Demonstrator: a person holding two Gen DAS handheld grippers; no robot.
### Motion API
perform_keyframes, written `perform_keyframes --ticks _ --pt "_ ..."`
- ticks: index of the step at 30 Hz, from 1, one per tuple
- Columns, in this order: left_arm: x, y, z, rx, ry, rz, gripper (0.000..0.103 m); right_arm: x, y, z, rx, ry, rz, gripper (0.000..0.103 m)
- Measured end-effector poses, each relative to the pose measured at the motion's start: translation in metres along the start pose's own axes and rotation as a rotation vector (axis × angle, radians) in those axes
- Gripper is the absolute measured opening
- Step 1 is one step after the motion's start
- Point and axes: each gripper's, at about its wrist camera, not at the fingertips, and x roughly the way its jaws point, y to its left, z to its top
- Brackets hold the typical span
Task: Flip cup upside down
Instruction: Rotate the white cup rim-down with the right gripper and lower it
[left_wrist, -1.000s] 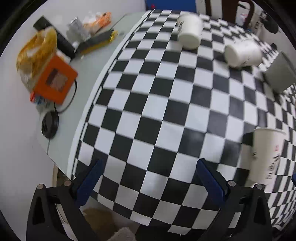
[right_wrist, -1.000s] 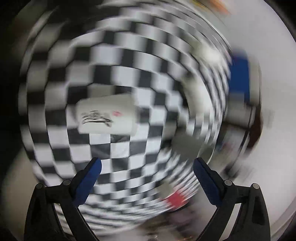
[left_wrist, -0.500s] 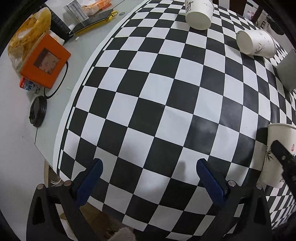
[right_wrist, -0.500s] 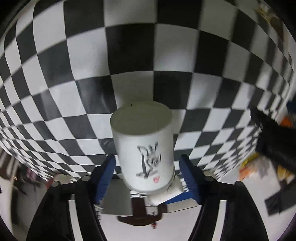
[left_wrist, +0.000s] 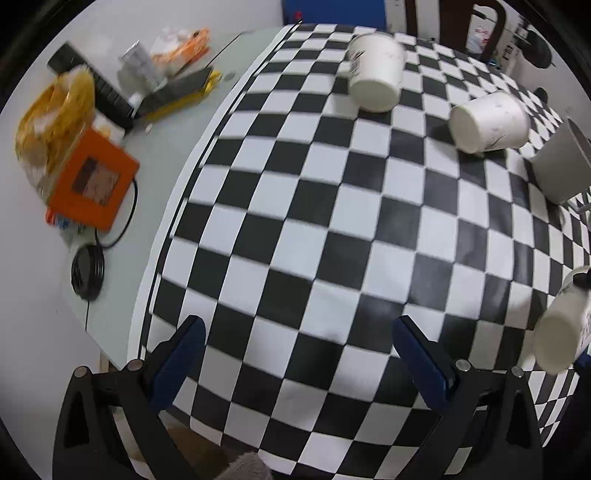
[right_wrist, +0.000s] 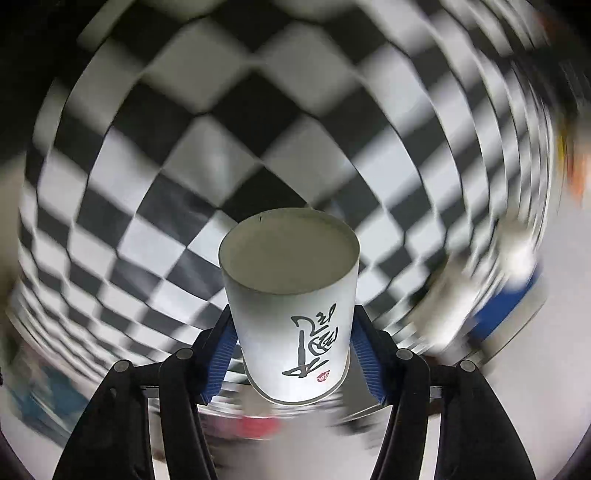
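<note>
My right gripper (right_wrist: 291, 347) is shut on a white paper cup (right_wrist: 291, 295) with black calligraphy. Its blue pads press both sides of the cup near the rim end, and the flat base points away from me toward the checkered cloth. The same cup (left_wrist: 561, 332) shows at the right edge of the left wrist view, tilted and held off the cloth. My left gripper (left_wrist: 295, 354) is open and empty above the near part of the checkered tablecloth (left_wrist: 332, 221).
Two white cups (left_wrist: 375, 83) (left_wrist: 487, 120) stand base up at the back of the cloth, with a grey cup (left_wrist: 561, 166) at the far right. An orange box (left_wrist: 92, 177), a yellow bag (left_wrist: 55, 110), a black cable coil (left_wrist: 86, 273) and clutter lie on the grey table at left.
My right gripper closed on the cup, lifted it off the cloth and is turning it; the background is blurred. The left gripper drew back and up a little, still open.
</note>
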Motion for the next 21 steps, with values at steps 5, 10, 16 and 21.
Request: perform_keyframes --ticks 5,10,16,21 --pt "-0.009 -0.014 0.01 0.034 -0.023 -0.019 0.103 0.022 -0.056 -0.037 0.506 0.016 0.304 0.062" --pt "-0.015 -0.025 0.018 0.057 -0.049 -0.023 0.103 0.054 -0.081 -0.08 0.894 0.005 0.644 0.062" --pt "-0.011 -0.041 0.026 0.075 -0.041 -0.052 0.103 0.093 -0.071 -0.102 1.132 0.022 0.881 0.062" --pt "-0.003 -0.052 0.03 0.083 -0.024 -0.069 0.103 0.109 -0.063 -0.11 1.198 0.032 0.962 0.064"
